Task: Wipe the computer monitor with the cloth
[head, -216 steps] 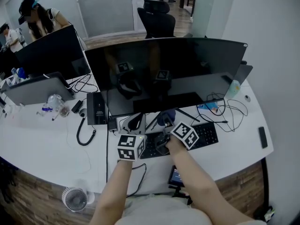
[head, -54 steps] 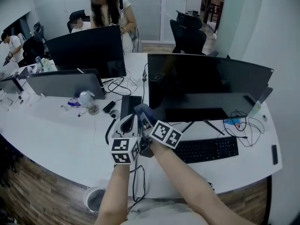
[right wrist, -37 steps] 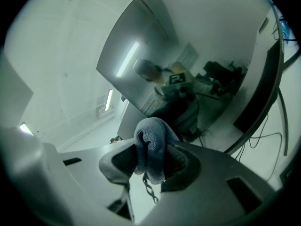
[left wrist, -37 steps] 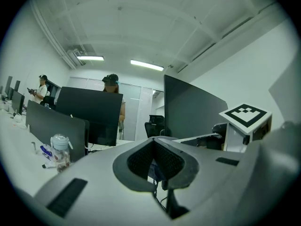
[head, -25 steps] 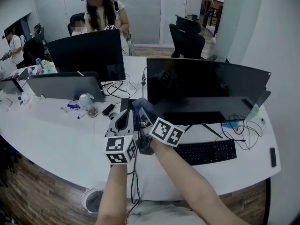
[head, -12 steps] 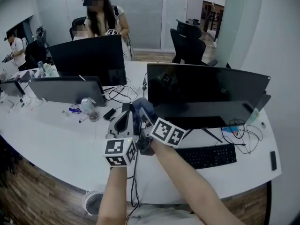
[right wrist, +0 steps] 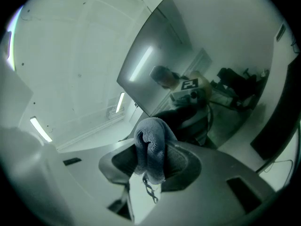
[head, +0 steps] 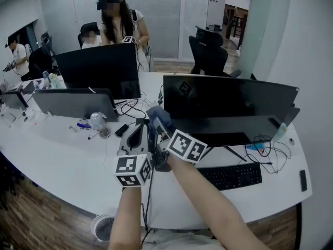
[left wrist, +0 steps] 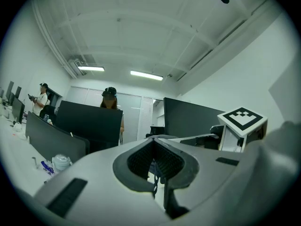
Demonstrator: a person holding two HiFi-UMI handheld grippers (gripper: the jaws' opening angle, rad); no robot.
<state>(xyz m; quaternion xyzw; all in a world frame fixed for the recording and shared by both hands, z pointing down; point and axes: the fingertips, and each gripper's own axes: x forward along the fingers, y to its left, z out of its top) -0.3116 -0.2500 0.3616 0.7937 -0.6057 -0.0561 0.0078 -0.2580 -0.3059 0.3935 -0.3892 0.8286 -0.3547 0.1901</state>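
The black computer monitor stands on the white desk, right of centre in the head view. My right gripper is shut on a folded blue-grey cloth, held just off the monitor's lower left corner; whether the cloth touches the screen I cannot tell. My left gripper hangs close beside it on the left, jaws shut with nothing between them.
A black keyboard lies below the monitor. Cables and a blue item sit at the right. A second monitor and a laptop stand at the left, with a person behind them. A fan sits under the desk edge.
Since 8.6 s ago both grippers moved from the keyboard area to the monitor's left end. Over the last second they have barely shifted; the head view rose slightly.
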